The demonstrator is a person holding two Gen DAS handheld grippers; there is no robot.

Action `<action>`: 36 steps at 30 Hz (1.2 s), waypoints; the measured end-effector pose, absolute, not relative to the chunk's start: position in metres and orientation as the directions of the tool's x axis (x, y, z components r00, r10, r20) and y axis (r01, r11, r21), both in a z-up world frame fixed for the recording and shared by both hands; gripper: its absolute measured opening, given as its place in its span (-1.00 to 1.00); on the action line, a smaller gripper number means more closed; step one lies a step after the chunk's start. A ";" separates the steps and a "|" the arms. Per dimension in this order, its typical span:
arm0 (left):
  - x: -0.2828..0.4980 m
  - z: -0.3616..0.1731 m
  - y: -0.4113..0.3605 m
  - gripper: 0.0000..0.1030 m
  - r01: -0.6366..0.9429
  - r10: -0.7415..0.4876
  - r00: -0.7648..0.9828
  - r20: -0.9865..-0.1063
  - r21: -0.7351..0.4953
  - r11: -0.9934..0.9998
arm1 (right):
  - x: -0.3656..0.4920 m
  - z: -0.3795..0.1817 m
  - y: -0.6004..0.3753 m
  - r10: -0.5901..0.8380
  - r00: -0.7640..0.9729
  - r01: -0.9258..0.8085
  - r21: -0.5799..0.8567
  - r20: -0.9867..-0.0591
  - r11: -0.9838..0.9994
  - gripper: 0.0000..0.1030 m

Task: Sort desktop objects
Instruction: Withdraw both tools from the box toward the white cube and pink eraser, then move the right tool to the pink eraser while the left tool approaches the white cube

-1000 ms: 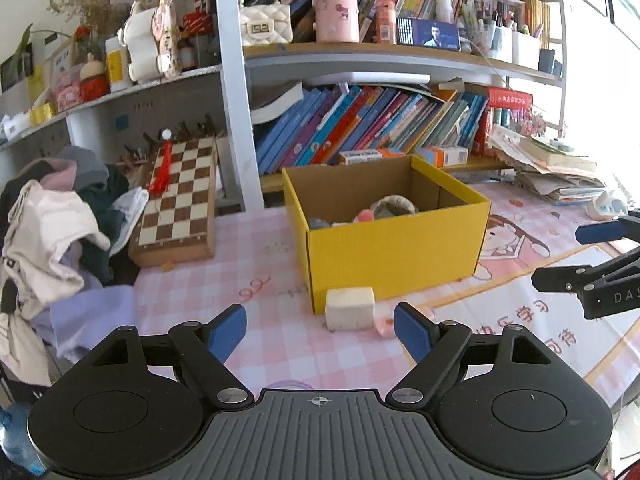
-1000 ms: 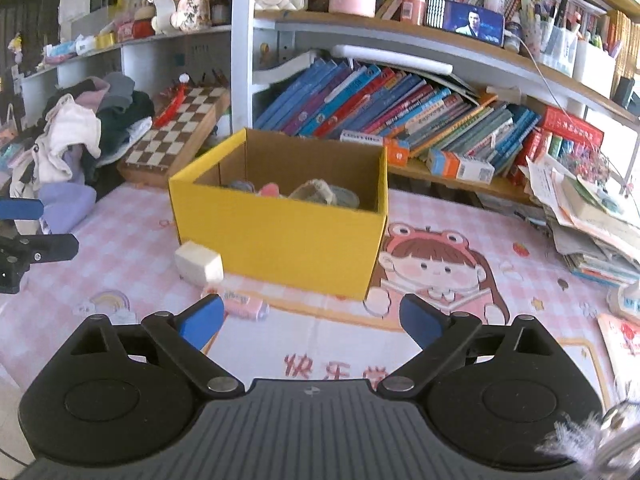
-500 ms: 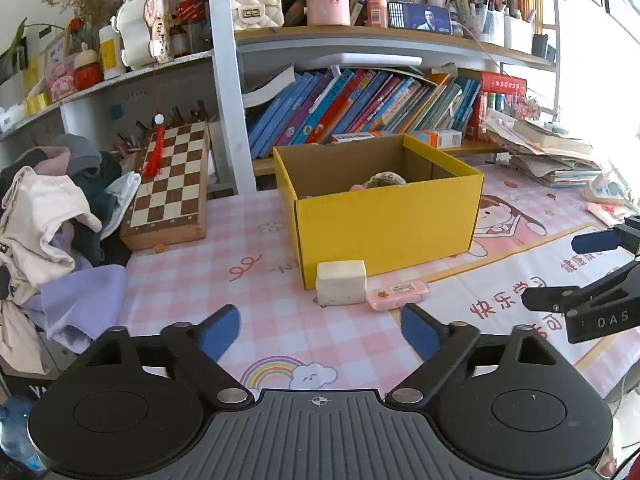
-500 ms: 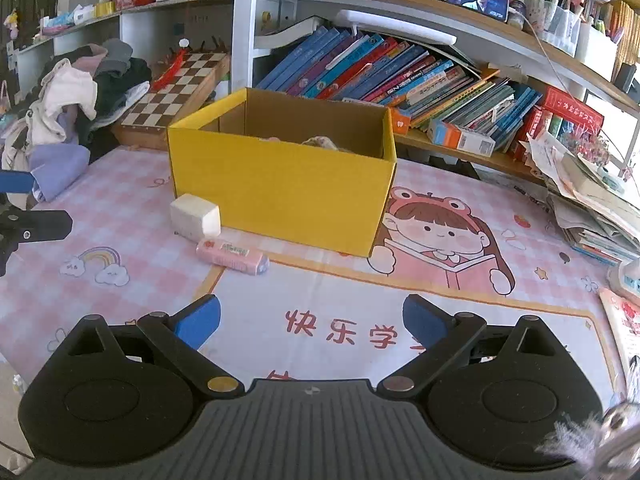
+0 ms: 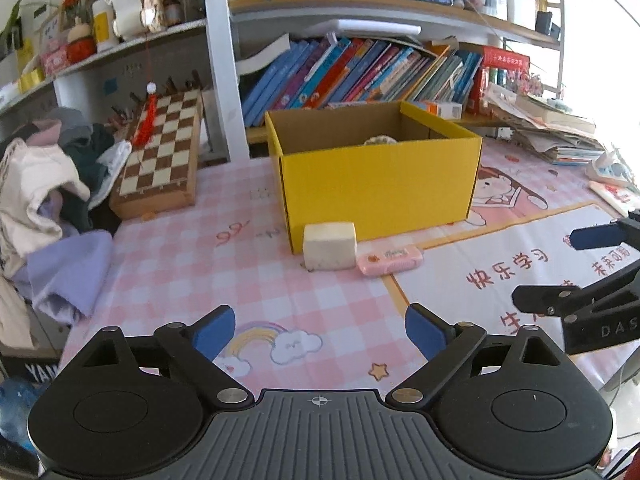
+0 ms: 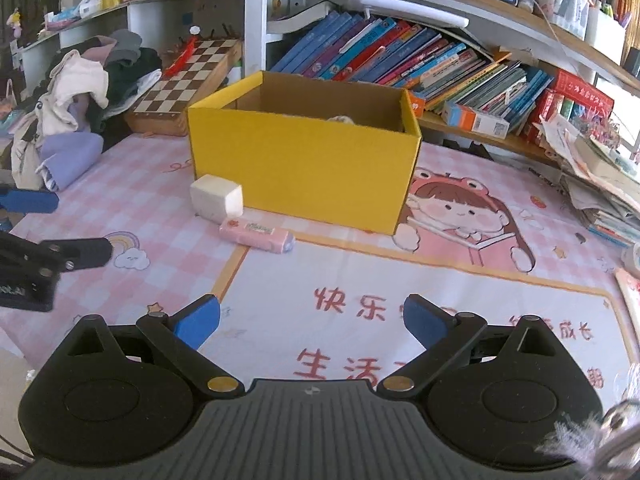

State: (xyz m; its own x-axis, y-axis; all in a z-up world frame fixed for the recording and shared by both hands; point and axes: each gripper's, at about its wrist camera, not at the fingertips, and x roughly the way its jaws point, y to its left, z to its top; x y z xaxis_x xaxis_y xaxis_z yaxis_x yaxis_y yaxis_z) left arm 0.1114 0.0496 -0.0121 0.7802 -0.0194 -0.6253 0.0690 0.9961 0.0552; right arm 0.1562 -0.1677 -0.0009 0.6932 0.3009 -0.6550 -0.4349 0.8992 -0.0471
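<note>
Item 1: our left gripper (image 5: 319, 330), blue pads spread wide with nothing between them, held above the pink checked table (image 5: 192, 264) over a rainbow-and-cloud print.

Item 2: our right gripper (image 6: 312, 322), likewise spread wide and empty, held above the white panel of the table mat (image 6: 400, 280) with red characters. Each gripper shows at the edge of the other's view.

Item 3: pink eraser (image 5: 389, 257), a flat oblong lying on the table at the edge of the white panel, just beside the white block.

Item 4: white block (image 5: 329, 245), cream-coloured, standing on the table against the near left corner of the box.

Item 5: yellow box (image 5: 380, 184), open-topped cardboard, brown inside, standing mid-table. A pale rounded thing just shows over its front wall; we cannot tell what it is.

Item 6: chessboard (image 5: 162, 152), folding wooden case, lying left of the box with a red tassel across it.

Item 7: heap of clothes (image 5: 48, 196), far left.

Item 8: leaning row of books (image 5: 360, 72) on the shelf behind the box; stacked papers (image 5: 548, 128) to the right.
</note>
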 end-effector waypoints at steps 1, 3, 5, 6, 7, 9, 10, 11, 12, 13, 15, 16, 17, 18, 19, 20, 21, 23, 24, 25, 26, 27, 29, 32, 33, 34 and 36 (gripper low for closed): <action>0.110 -0.014 0.048 0.83 0.068 -0.020 0.775 -0.631 0.051 0.996 | 0.155 -0.003 -0.166 0.304 0.685 -0.442 -0.045 -0.662 0.896 0.93; 0.107 -0.021 0.041 0.83 0.082 -0.026 0.762 -0.647 0.057 0.995 | 0.153 -0.008 -0.163 0.309 0.670 -0.454 -0.043 -0.675 0.890 0.93; 0.105 -0.024 0.035 0.83 0.112 -0.037 0.751 -0.659 0.072 0.991 | 0.153 -0.010 -0.160 0.309 0.666 -0.464 -0.053 -0.679 0.884 0.93; 0.105 -0.025 0.033 0.83 0.119 -0.037 0.751 -0.659 0.081 0.990 | 0.153 -0.010 -0.159 0.308 0.665 -0.467 -0.057 -0.680 0.883 0.93; 0.105 -0.024 0.033 0.83 0.118 -0.033 0.754 -0.656 0.086 0.989 | 0.154 -0.010 -0.159 0.308 0.667 -0.465 -0.055 -0.679 0.884 0.93; 0.106 -0.022 0.034 0.83 0.106 -0.025 0.762 -0.647 0.087 0.991 | 0.156 -0.010 -0.160 0.309 0.665 -0.462 -0.048 -0.680 0.886 0.93; 0.106 -0.022 0.036 0.83 0.097 -0.022 0.764 -0.645 0.081 0.992 | 0.157 -0.010 -0.160 0.308 0.664 -0.461 -0.048 -0.682 0.886 0.93; 0.106 -0.021 0.037 0.83 0.088 -0.019 0.766 -0.643 0.076 0.993 | 0.159 -0.011 -0.160 0.307 0.662 -0.461 -0.048 -0.683 0.886 0.93; 0.107 -0.021 0.038 0.84 0.081 -0.014 0.765 -0.644 0.074 0.994 | 0.160 -0.011 -0.160 0.307 0.662 -0.461 -0.048 -0.684 0.886 0.93; 0.108 -0.021 0.039 0.84 0.073 -0.010 0.764 -0.645 0.072 0.995 | 0.161 -0.011 -0.160 0.309 0.661 -0.463 -0.047 -0.684 0.885 0.93; 0.110 -0.021 0.041 0.84 0.058 0.001 0.764 -0.645 0.069 0.996 | 0.164 -0.010 -0.158 0.314 0.660 -0.469 -0.047 -0.683 0.882 0.93; 0.111 -0.021 0.041 0.84 0.052 0.005 0.766 -0.643 0.069 0.996 | 0.166 -0.010 -0.158 0.317 0.658 -0.473 -0.047 -0.683 0.880 0.93; 0.111 -0.020 0.042 0.84 0.047 0.009 0.768 -0.640 0.070 0.996 | 0.167 -0.010 -0.157 0.321 0.655 -0.478 -0.046 -0.684 0.877 0.93; 0.112 -0.020 0.043 0.84 0.042 0.013 0.770 -0.638 0.070 0.997 | 0.169 -0.010 -0.155 0.325 0.652 -0.483 -0.046 -0.685 0.874 0.93; 0.112 -0.020 0.044 0.84 0.037 0.017 0.771 -0.637 0.071 0.997 | 0.172 -0.010 -0.154 0.329 0.648 -0.490 -0.045 -0.687 0.871 0.91; 0.113 -0.020 0.044 0.84 0.031 0.022 0.772 -0.636 0.072 0.997 | 0.174 -0.011 -0.152 0.335 0.643 -0.498 -0.044 -0.689 0.866 0.88; 0.114 -0.019 0.045 0.84 0.025 0.026 0.771 -0.636 0.072 0.997 | 0.176 -0.011 -0.150 0.340 0.638 -0.506 -0.044 -0.691 0.862 0.85; 0.116 -0.020 0.047 0.84 0.013 0.036 0.769 -0.638 0.072 0.997 | 0.181 -0.011 -0.147 0.351 0.629 -0.521 -0.042 -0.694 0.852 0.70; 0.117 -0.020 0.048 0.84 0.007 0.040 0.767 -0.640 0.072 0.997 | 0.184 -0.011 -0.145 0.356 0.624 -0.529 -0.040 -0.696 0.848 0.54; 0.118 -0.020 0.049 0.84 0.002 0.045 0.766 -0.641 0.072 0.997 | 0.186 -0.012 -0.143 0.361 0.616 -0.536 -0.037 -0.700 0.844 0.40; 0.119 -0.021 0.050 0.84 -0.003 0.049 0.765 -0.643 0.072 0.997 | 0.189 -0.012 -0.142 0.364 0.609 -0.541 -0.034 -0.704 0.840 0.34; 0.120 -0.021 0.052 0.84 -0.009 0.054 0.763 -0.644 0.072 0.997 | 0.193 -0.014 -0.140 0.367 0.603 -0.546 -0.030 -0.708 0.838 0.32; 0.123 -0.021 0.054 0.84 -0.020 0.062 0.760 -0.647 0.073 0.997 | 0.200 -0.016 -0.138 0.372 0.590 -0.554 -0.023 -0.717 0.832 0.33; 0.129 -0.022 0.056 0.84 -0.036 0.074 0.755 -0.651 0.072 0.997 | 0.212 -0.020 -0.131 0.383 0.570 -0.576 -0.022 -0.727 0.817 0.45; 0.130 -0.023 0.057 0.84 -0.040 0.077 0.754 -0.652 0.071 0.997 | 0.217 -0.021 -0.129 0.386 0.564 -0.584 -0.022 -0.730 0.811 0.48; 0.132 -0.023 0.058 0.84 -0.044 0.081 0.753 -0.653 0.072 0.996 | 0.221 -0.023 -0.127 0.390 0.557 -0.593 -0.023 -0.733 0.805 0.49; 0.136 -0.023 0.059 0.84 -0.054 0.089 0.752 -0.653 0.074 0.996 | 0.230 -0.025 -0.122 0.396 0.544 -0.609 -0.023 -0.740 0.793 0.53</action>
State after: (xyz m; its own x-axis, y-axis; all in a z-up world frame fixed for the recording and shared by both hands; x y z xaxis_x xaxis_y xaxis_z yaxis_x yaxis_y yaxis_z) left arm 0.1364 0.0587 -0.0231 0.7521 0.0893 -0.6530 -0.0541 0.9958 0.0739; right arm 0.2297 -0.1221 -0.0254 0.5436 0.3964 -0.7398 -0.6093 0.7926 -0.0231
